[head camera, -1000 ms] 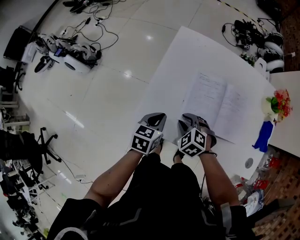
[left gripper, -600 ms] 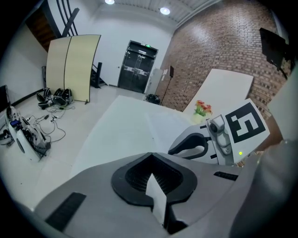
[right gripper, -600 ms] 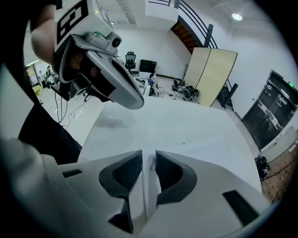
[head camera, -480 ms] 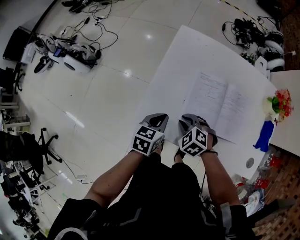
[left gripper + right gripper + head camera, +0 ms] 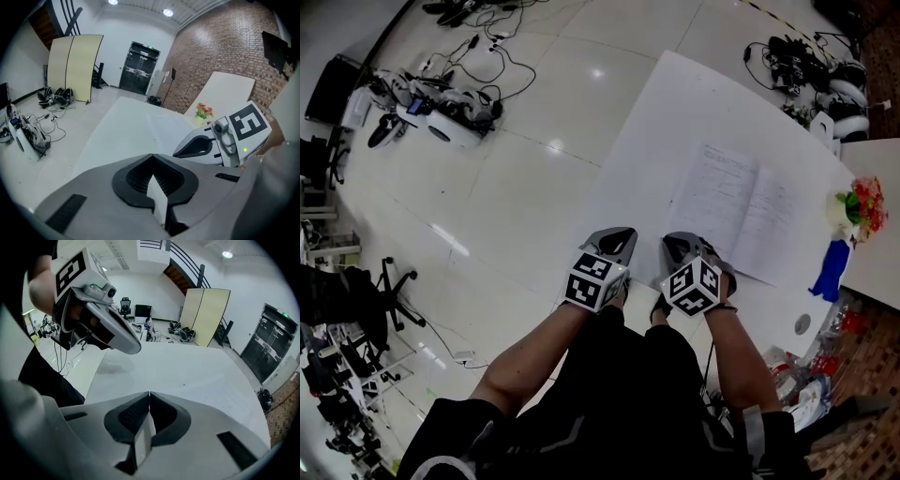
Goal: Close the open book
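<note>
Head view: the right gripper [image 5: 678, 240] is seen clenched. Its jaws have just been closing, and nothing is caught between them; in the right gripper view they are met tip to tip above the bare table [image 5: 187, 366]. The left gripper [image 5: 622, 234] is likewise clenched on nothing.

For the task this is judged a preparation. With the jaws together a blunt tip is formed that could be slid under a leaf, rather than a pinch being taken.

The open book [image 5: 741, 211] is laid flat just ahead of the right gripper and off to its right, both pages up, neither yet lifted. Its near edge seems to pass close by that gripper's tip, though contact cannot be settled from so high a view.

Ahead of both grippers much bare table is left for a leaf to be swung over. Far to the right, flowers [image 5: 861, 204] and a blue object [image 5: 830, 267] are crowded by the table's edge.
</note>
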